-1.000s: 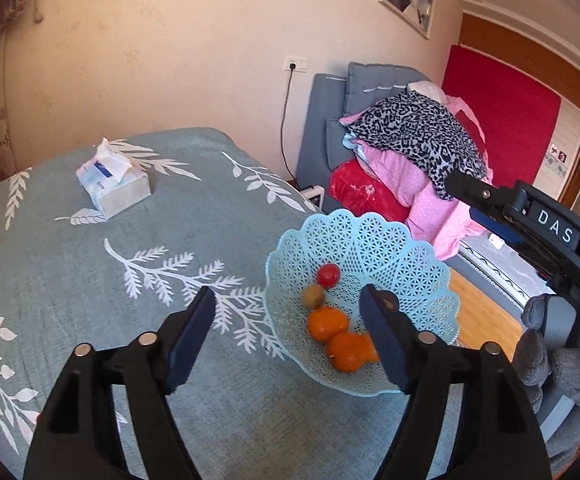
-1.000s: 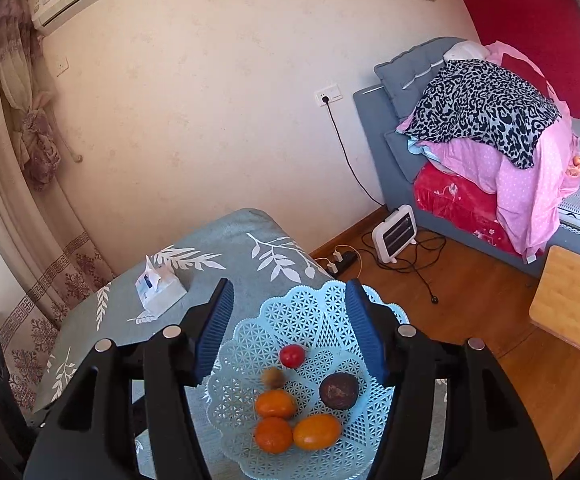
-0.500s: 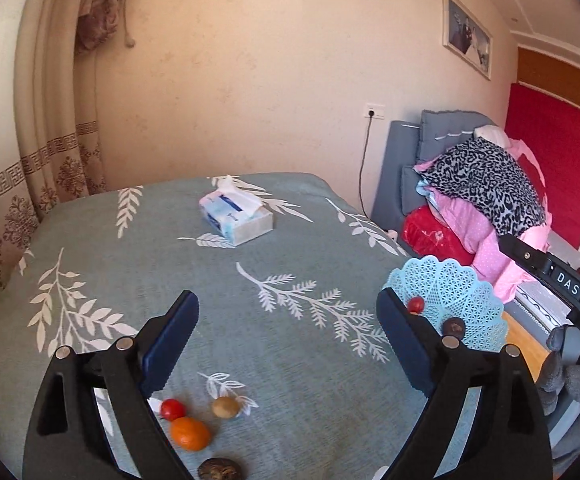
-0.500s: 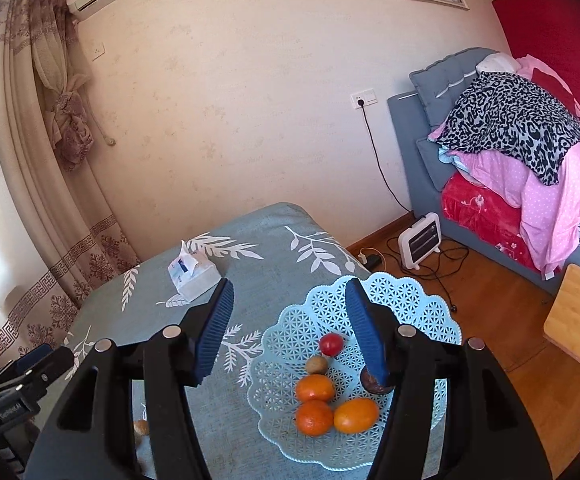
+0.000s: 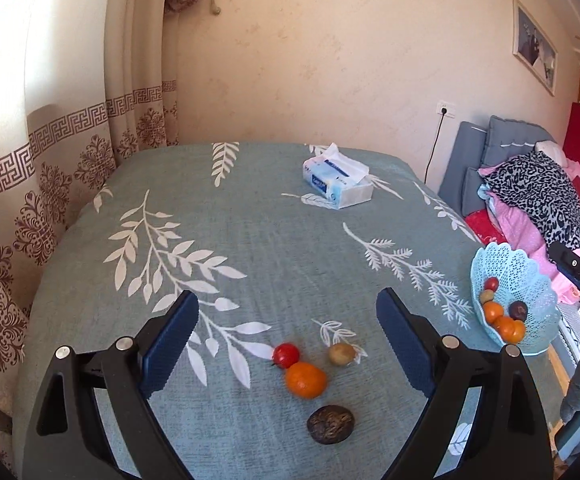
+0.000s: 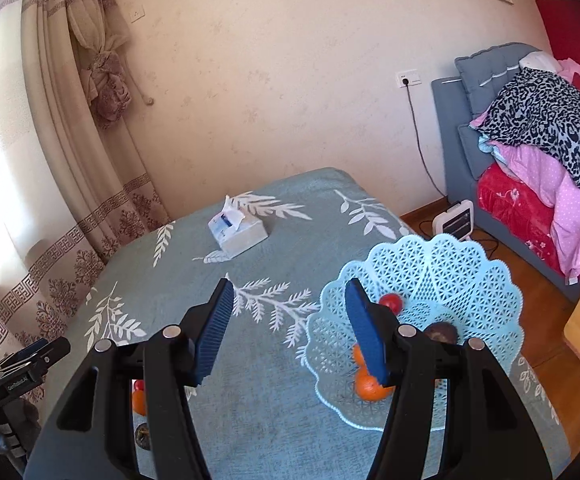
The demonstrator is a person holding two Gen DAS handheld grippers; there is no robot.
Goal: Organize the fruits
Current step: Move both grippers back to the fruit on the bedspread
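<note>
Loose fruits lie on the teal leaf-print tablecloth [image 5: 249, 248]: a small red fruit [image 5: 285, 354], an orange [image 5: 306, 379], a small brown fruit [image 5: 341, 354] and a dark wrinkled fruit [image 5: 330, 424]. My left gripper [image 5: 287, 340] is open and empty, just above them. A light blue lattice basket [image 5: 530, 280] at the table's right edge holds several fruits. In the right wrist view my right gripper [image 6: 290, 328] is open and empty, over the basket's [image 6: 470, 272] left rim; its right finger hides part of the fruits inside.
A tissue box [image 5: 338, 182] stands at the far side of the table, also in the right wrist view [image 6: 237, 232]. Curtains [image 5: 49, 140] hang on the left. A sofa with piled clothes [image 6: 538, 140] and a small heater [image 6: 456, 222] stand on the right.
The left gripper has swung left, away from the basket, and now faces the loose fruits on the cloth. The right gripper's view has shifted left of the basket. Both stay open.
</note>
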